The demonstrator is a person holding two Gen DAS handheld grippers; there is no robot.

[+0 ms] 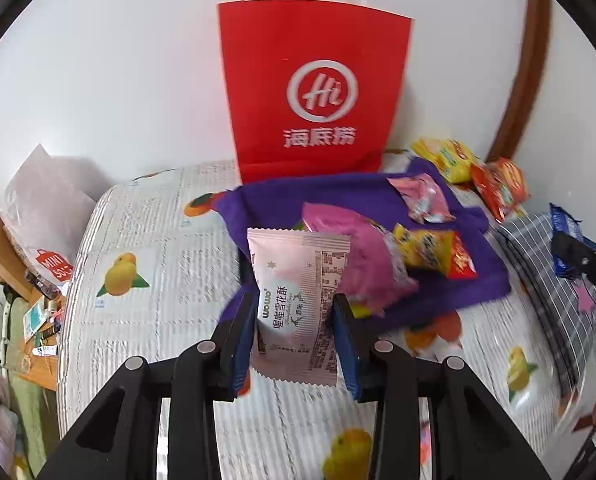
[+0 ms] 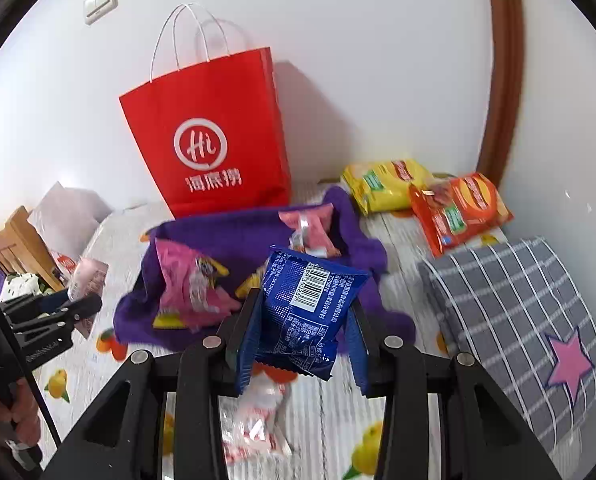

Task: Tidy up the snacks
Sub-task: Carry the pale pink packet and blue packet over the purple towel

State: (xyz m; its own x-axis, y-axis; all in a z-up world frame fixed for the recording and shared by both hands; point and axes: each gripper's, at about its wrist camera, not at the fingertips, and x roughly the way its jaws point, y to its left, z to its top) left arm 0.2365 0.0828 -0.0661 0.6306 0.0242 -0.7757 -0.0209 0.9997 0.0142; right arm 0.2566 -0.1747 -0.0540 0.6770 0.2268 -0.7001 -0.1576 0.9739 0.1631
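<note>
Pink-white packet (image 1: 298, 304): I judge it light, crinkly and slick, its filling likely brittle; I grip the flat body, not the crimped ends.
Left gripper (image 1: 296, 344): jaws narrowed onto that packet, pads pressing both sides, held above the fruit-print cover (image 1: 146, 232).
Blue packet (image 2: 305, 312): soft, puffy film, light by my reckoning; mid-body hold suits it.
Right gripper (image 2: 301, 344): jaws drawn in, clamping the blue packet.
Location: both packets held in front of the purple cloth (image 2: 234, 232) and red paper bag (image 2: 210, 136).
</note>
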